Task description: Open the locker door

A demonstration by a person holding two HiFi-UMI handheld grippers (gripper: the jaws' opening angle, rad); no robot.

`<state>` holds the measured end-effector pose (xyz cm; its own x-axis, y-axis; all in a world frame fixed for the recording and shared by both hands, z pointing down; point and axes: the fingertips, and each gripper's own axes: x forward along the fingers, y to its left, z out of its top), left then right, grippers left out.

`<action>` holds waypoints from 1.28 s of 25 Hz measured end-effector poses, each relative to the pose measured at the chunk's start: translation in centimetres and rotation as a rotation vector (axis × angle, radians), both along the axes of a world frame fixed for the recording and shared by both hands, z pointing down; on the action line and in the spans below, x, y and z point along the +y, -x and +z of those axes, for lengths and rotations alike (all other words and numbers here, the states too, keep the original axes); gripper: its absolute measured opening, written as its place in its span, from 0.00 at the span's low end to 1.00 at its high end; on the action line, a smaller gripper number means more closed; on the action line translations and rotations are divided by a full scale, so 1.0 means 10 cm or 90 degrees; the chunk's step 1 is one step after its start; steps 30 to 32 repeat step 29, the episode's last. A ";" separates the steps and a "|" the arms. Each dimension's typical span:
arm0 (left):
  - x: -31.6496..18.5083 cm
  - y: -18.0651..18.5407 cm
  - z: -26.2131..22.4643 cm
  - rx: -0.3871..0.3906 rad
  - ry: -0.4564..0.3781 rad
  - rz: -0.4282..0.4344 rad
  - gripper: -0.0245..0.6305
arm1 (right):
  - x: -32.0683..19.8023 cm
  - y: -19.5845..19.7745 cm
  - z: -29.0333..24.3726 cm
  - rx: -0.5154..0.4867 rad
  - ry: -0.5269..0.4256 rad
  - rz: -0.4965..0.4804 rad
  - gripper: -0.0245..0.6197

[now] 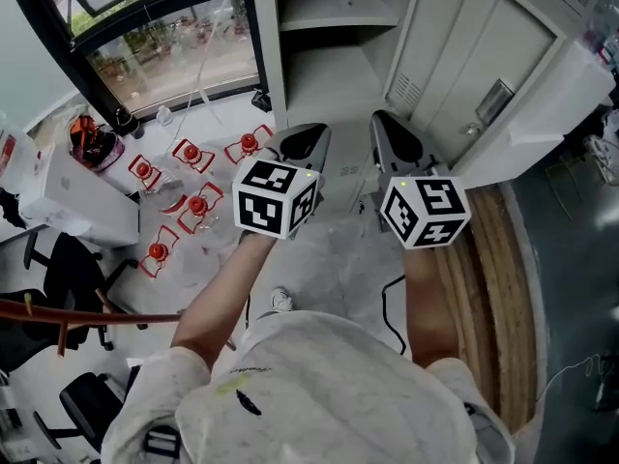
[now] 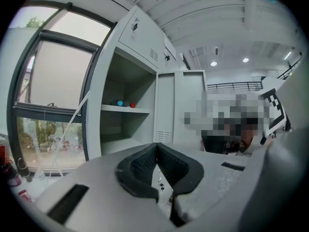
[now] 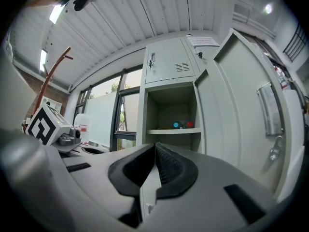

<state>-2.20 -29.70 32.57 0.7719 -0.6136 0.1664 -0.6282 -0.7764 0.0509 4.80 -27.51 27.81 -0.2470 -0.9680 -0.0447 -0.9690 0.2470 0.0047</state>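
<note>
Head view: the locker door (image 1: 503, 56) stood swung wide at the upper right, its handle (image 1: 494, 101) facing the person. The compartment beside it was exposed down to its shelf (image 1: 334, 13). The left gripper (image 1: 302, 141) and right gripper (image 1: 395, 135) were held side by side in front of the locker, apart from both door and handle.

Left gripper view: the jaws were pressed together with nothing between them. The open compartment (image 2: 126, 88) lay ahead to the left, with small blue and red items (image 2: 125, 103) on the shelf.

Right gripper view: the jaws were likewise clenched and empty. The door filled the right of the frame, clear of the gripper.

Assessment: the opening appeared complete. The door hung free, so a knock from the right gripper could swing it back. A reach too far forward could dislodge the shelf items.
</note>
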 end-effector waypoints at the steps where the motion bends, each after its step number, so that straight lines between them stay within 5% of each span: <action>1: 0.00 0.02 0.00 -0.001 0.000 -0.004 0.05 | 0.00 0.03 0.00 0.001 0.000 -0.004 0.05; 32: 0.11 0.03 0.00 -0.003 -0.003 -0.004 0.05 | 0.09 0.19 0.04 0.020 0.008 -0.031 0.04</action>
